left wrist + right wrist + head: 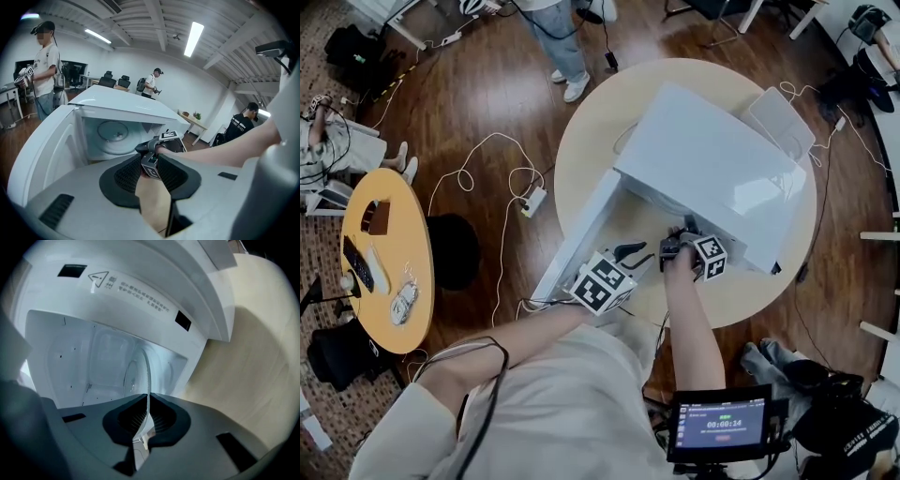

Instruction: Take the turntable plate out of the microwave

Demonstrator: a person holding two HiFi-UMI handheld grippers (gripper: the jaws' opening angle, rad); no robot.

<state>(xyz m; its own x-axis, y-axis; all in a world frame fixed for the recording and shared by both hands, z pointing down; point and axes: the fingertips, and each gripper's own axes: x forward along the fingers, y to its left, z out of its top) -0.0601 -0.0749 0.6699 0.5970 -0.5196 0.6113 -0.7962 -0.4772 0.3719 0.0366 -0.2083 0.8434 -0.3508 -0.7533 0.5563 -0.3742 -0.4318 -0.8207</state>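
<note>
Outstretched right gripper (679, 234) tight on turntable plate (140, 375) inside microwave (712, 159)

White microwave (712, 159) sits on the round pale counter (581, 141), its door (581, 230) swung wide open towards the near edge. The clear glass turntable plate (138, 376) reaches into the cavity, its near rim pinched between the right gripper's (148, 401) jaws.

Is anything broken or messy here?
Nothing looks broken or spilled. Loose white cables sprawl over the floor, a bit messy. At the open microwave, the right gripper pinches the glass plate by its rim, just as the job needs.
</note>
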